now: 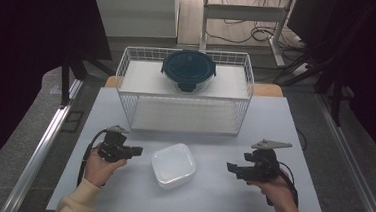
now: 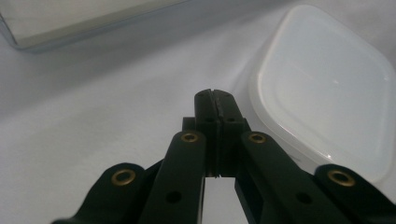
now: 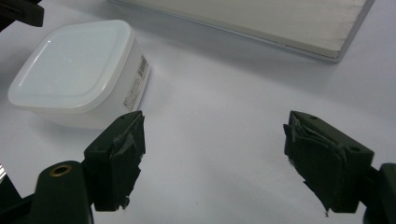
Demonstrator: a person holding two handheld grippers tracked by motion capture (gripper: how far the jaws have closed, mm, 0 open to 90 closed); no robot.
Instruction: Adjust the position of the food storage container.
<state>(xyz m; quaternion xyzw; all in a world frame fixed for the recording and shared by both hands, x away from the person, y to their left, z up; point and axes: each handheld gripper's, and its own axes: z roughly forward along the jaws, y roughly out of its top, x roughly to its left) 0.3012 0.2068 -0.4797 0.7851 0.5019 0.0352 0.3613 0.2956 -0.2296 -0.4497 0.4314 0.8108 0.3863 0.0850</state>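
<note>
- White lidded container (image 1: 173, 165) on the table (image 1: 209, 198), near side, between both grippers, touching neither.
- Left gripper (image 1: 135, 151) just left of the container, jaws pressed together, clamping nothing.
- Right gripper (image 1: 231, 167) farther off on the right, jaws wide apart and empty.
- Farther back: wire rack (image 1: 128, 67), with a dark-lidded round glass container (image 1: 188, 68) on its upper shelf.

White wire rack (image 1: 128, 74) at the table's (image 1: 275, 122) far side, two shelves; round glass container with dark blue clip lid (image 1: 188, 68) on the upper shelf; lower shelf board bare; metal desk legs and loose cables (image 1: 253, 33) on the floor beyond; dark curtains either side
</note>
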